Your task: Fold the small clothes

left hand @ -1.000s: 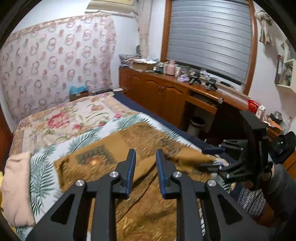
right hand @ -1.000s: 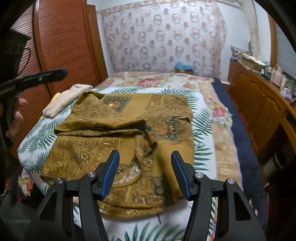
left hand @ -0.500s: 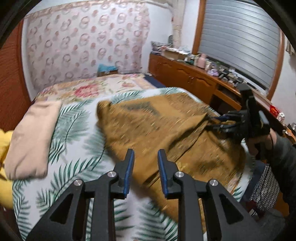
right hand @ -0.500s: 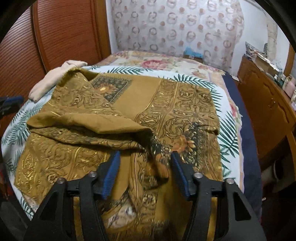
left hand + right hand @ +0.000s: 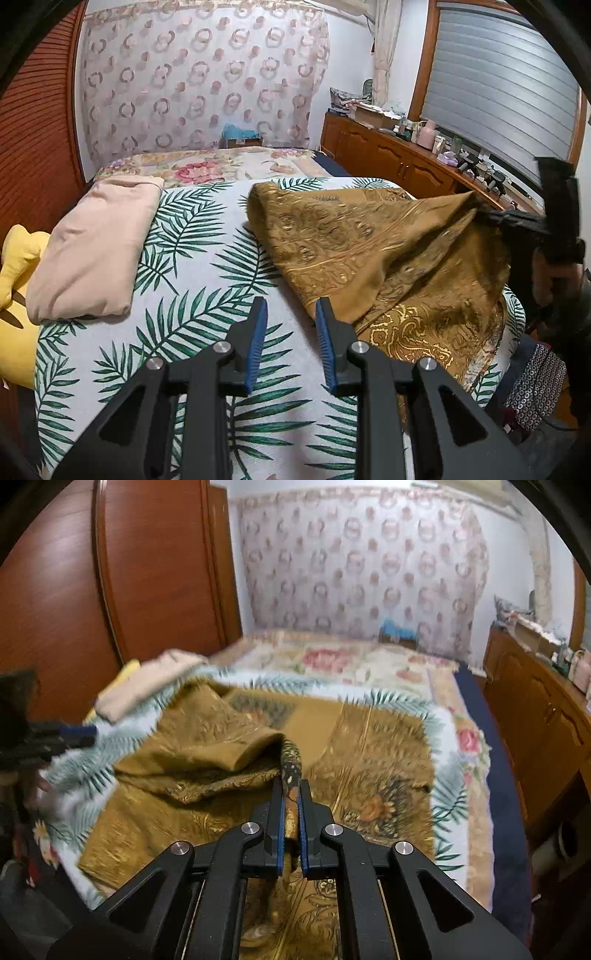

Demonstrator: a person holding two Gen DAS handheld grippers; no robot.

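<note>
Mustard-gold patterned garment [image 5: 369,760] is spread over the palm-leaf bedspread [image 5: 192,266], mostly on the right half of the bed, with one side lifted and doubled back over itself so there's a raised ridge across the middle. Right gripper [image 5: 291,805] has its jaws pinched nearly together on a bunched bit of that fabric, holding it up off the bed, so that's the hand doing the work. Left gripper [image 5: 288,332] has a moderate gap between its blue pads and nothing in it; it hangs over bare bedspread, and the garment's near edge sits just to its right, almost at the right-hand pad. So the cloth lies rightward and forward of the empty jaws, and I'd guess the left one needs to slide right to catch that edge. A folded pink cloth [image 5: 92,243] and something yellow [image 5: 18,277] sit off to the left, well apart.
</note>
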